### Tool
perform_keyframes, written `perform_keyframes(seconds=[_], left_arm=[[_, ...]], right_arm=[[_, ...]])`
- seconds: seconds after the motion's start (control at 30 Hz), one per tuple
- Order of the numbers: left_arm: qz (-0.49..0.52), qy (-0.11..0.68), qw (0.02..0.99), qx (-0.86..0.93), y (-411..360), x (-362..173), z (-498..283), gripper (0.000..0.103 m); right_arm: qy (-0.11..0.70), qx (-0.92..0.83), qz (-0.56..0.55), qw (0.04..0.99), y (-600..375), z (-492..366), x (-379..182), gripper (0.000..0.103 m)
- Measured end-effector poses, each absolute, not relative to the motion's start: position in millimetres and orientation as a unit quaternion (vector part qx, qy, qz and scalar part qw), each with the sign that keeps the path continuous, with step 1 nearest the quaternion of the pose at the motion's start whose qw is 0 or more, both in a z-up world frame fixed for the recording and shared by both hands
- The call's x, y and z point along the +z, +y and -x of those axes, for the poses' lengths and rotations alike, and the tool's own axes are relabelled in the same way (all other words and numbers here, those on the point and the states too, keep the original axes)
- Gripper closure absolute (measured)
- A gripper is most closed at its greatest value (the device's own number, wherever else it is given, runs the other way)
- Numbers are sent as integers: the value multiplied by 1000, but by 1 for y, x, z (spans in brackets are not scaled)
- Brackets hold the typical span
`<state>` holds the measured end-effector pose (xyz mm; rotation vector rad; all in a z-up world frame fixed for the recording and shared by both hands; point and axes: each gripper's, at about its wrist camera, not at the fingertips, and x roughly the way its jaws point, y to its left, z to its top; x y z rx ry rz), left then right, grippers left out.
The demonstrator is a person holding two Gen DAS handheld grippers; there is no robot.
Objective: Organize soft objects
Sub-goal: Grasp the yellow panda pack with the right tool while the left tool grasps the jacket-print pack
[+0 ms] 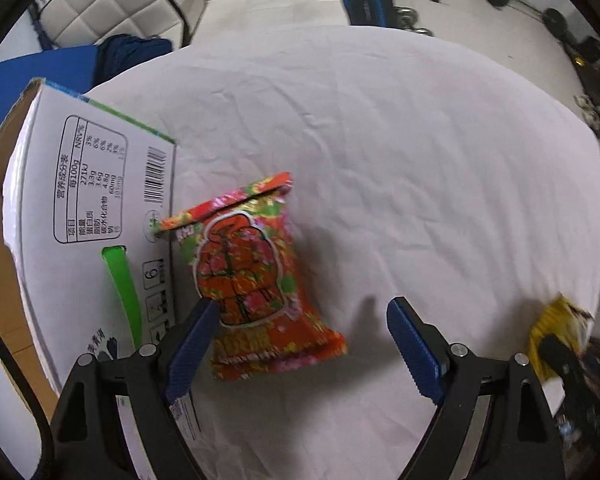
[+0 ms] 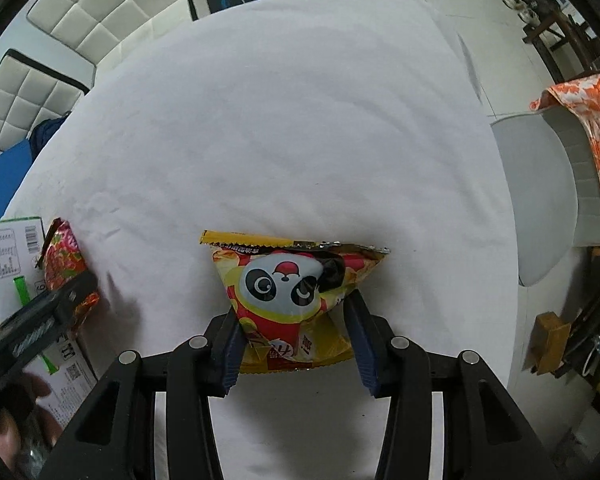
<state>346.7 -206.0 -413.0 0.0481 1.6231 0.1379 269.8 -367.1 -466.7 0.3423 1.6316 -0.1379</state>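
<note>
While right hand-held gripper point(image 2: 294, 320) pinches crinkly yellow panda bag point(image 2: 296, 292), left hand-held gripper point(image 1: 302, 320) spread wide, glossy red packet point(image 1: 252, 276) between.

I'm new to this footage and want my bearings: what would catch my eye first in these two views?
Probably the yellow panda snack bag, clamped between the right gripper fingers over the white tablecloth. Next, the red floral snack bag lies on the cloth between the open fingers of the left gripper, with a white printed carton just to its left.
</note>
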Motion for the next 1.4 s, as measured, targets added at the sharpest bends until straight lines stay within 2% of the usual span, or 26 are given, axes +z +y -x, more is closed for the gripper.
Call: perform_keyframes(seconds=[0.33,0.57,0.63,0.73,0.8,0.9,1.2,1.3,1.33,1.4], left_arm=[[-80,744,657,92,-208,-443,-359,17],[-21,749,657,87,-200,-448,-347,15],[-4,745,662,86,-195,-448,-348,17],[20,738,670,82,-183,-447,-355,32],[21,732,677,75,-182,-444,-356,54],[2,728,683,57,-183,-440,-353,58],[-13,741,671,-14,-205,-446,-288,59],[-12,742,669,-23,-205,-448,-276,59],[-13,742,670,-25,-206,-449,-274,59],[-19,743,668,-27,-208,-453,-274,58]], right_arm=[[719,-51,-139,679,-353,-263,-447,54],[716,-48,-128,685,-349,-258,-441,54],[718,-49,-131,682,-350,-257,-441,54],[719,-53,-133,680,-360,-259,-445,54],[722,-53,-134,676,-365,-258,-448,54],[732,-56,-128,666,-365,-259,-456,54],[757,-33,-80,647,-355,-237,-470,54],[758,-36,-92,644,-358,-239,-471,45],[757,-38,-98,645,-360,-240,-472,39],[754,-40,-110,646,-362,-242,-474,38]])
